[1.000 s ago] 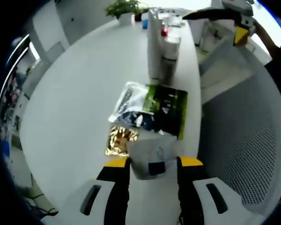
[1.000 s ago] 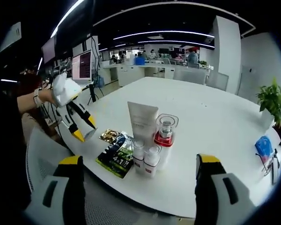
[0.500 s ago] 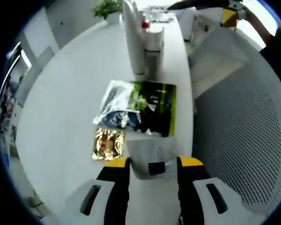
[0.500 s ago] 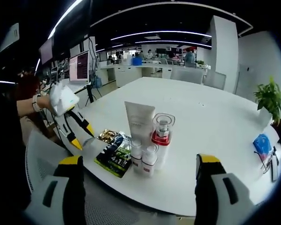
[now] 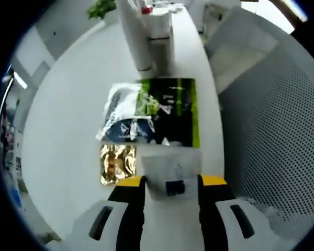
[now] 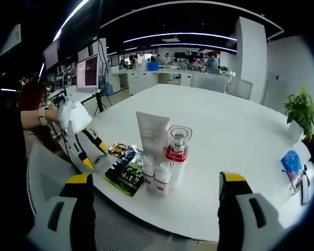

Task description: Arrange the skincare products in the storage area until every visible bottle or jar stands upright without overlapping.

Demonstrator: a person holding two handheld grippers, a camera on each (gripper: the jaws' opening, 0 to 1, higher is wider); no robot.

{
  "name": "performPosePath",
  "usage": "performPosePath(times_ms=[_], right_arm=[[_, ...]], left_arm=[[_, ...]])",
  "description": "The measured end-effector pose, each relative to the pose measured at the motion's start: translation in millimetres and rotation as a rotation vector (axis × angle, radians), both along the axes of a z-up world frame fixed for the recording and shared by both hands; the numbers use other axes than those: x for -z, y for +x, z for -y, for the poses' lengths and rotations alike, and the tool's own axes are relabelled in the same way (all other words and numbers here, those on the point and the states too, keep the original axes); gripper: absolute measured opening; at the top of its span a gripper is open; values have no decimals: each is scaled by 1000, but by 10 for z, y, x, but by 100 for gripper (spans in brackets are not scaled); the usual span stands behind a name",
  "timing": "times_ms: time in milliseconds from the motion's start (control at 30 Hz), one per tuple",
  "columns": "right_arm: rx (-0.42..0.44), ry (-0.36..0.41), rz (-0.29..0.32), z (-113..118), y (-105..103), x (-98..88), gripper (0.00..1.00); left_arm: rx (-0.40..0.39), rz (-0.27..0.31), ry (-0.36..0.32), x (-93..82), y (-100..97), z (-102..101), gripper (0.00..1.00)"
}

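My left gripper [image 5: 171,181] is shut on a pale translucent sachet [image 5: 166,175], held just above the table's near edge. Ahead of it lie a gold sachet [image 5: 116,163], a silver-blue sachet [image 5: 121,112] and a green-black sachet [image 5: 172,111], the last two overlapping. Beyond them stand a white tube [image 5: 133,36] and small bottles [image 5: 159,31]. In the right gripper view the white tube [image 6: 152,133], a clear red-banded bottle [image 6: 177,146] and two small white bottles [image 6: 154,177] stand upright together. My right gripper [image 6: 157,183] is open, back from the table. The left gripper [image 6: 93,157] comes in from the left.
A mesh chair back [image 5: 272,136] lies right of the white table [image 5: 63,120]. A potted plant [image 6: 303,112] and a blue packet [image 6: 292,163] sit at the table's far right. A person's gloved hand [image 6: 73,116] holds the left gripper. Desks and monitors stand behind.
My left gripper has dropped lower and closer to the flat sachets, still shut on the pale sachet. The right gripper has stayed open and nearly still.
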State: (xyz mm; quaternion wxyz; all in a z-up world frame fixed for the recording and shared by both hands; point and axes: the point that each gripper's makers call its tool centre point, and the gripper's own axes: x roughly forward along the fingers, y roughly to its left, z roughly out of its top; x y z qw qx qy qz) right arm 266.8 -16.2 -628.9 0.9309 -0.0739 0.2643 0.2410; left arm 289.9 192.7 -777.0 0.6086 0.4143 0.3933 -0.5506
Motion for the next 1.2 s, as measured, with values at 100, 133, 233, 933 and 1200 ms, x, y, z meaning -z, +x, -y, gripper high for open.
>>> performPosePath(times_ms=[100, 133, 233, 933, 1200], right_arm=[[7, 5, -4, 6, 8, 16, 100], [8, 7, -6, 6, 7, 24, 100], [10, 8, -12, 5, 1, 45, 100], [37, 9, -29, 81, 20, 77, 100], [45, 15, -30, 88, 26, 81, 100]], left_arm=[[11, -5, -6, -1, 5, 24, 37], [12, -6, -7, 1, 6, 33, 37], [29, -5, -3, 9, 10, 44, 37], [68, -70, 9, 80, 38, 74, 37], [87, -67, 14, 74, 67, 104, 37]])
